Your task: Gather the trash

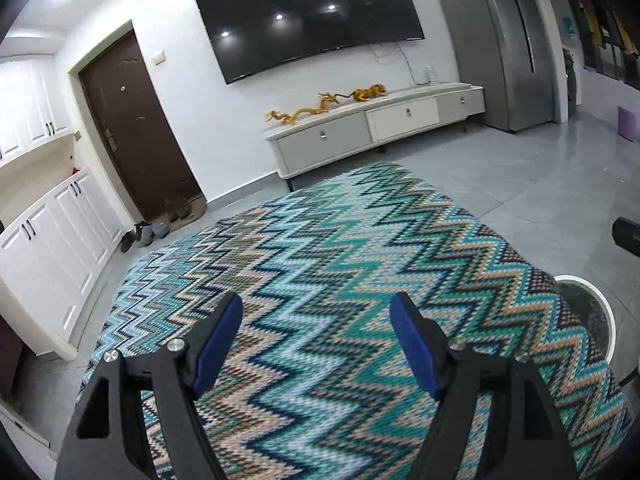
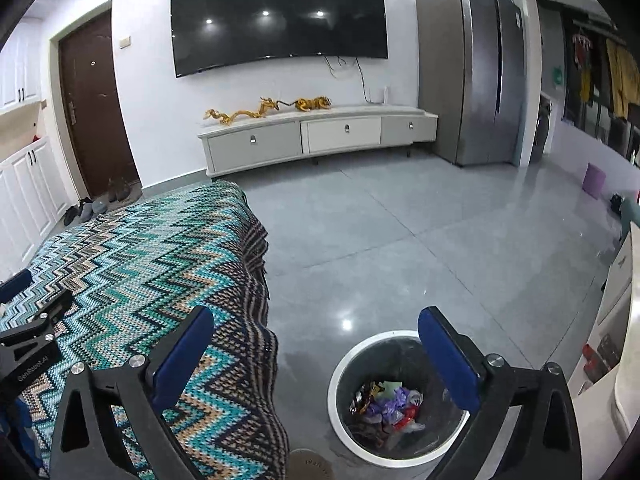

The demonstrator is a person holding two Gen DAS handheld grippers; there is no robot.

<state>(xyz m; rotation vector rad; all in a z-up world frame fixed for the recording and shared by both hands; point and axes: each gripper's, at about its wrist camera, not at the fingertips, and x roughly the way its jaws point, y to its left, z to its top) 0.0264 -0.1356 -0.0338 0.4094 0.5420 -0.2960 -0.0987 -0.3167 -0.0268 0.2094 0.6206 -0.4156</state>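
Both jaws are held wide apart, nothing gripped. L gripper (image 1: 316, 340) is poised over zigzag cloth (image 1: 340, 280); R gripper (image 2: 316, 354) is held above trash bin (image 2: 340, 372) on floor, w/ wrappers (image 2: 386, 404) seen inside.

- The left wrist view looks forward between its claw (image 1: 316, 312), close above the teal zigzag-patterned woven cloth (image 1: 320, 272), facing the wall-mounted black television (image 1: 308, 16).
- The right wrist view sits further right, over the round white-rimmed grey trash bin (image 2: 396, 396) on the floor, facing the same wall.
- Both share the television, the long white drawer cabinet (image 1: 376, 124), the cloth and the bin.
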